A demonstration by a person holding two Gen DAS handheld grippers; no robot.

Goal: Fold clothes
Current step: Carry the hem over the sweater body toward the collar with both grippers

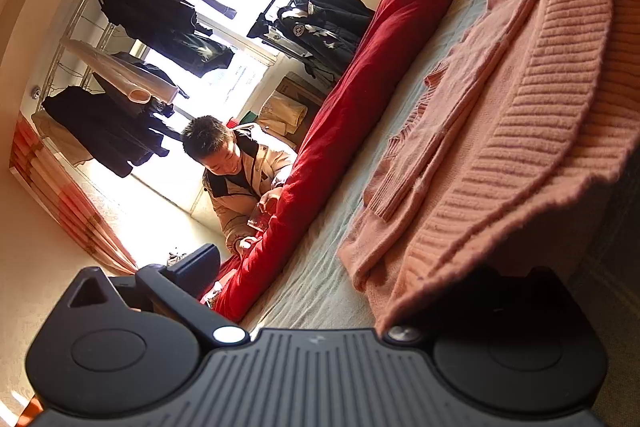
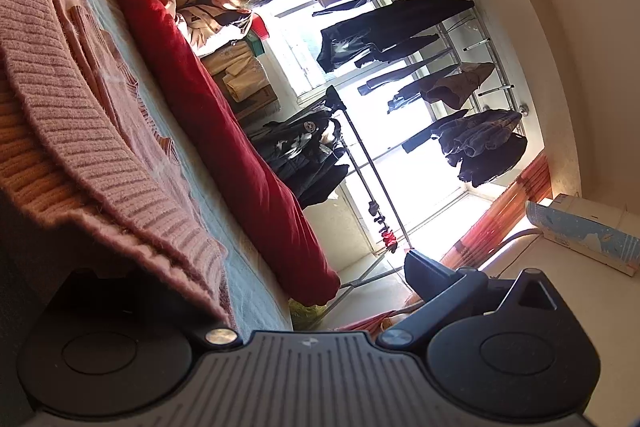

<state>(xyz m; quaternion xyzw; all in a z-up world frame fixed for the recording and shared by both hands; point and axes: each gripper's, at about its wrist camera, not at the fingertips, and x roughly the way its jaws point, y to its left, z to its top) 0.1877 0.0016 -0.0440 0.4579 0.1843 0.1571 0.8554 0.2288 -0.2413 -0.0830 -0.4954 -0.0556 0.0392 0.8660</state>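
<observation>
Pink sweater (image 1: pixel 500 163) drapes over grey bedsheet (image 1: pixel 320 267).

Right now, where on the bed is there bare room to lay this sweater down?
A bare strip of grey sheet runs between the red quilt and the pink sweater; more sheet shows past the sweater's far end. The sweater's own side is crowded: its ribbed hem is lifted and drapes over one finger of each gripper.

Home bedroom: bed (image 1: pixel 320 279) with red quilt (image 1: pixel 360 115), clothes on drying rack (image 2: pixel 400 31) by window.
</observation>
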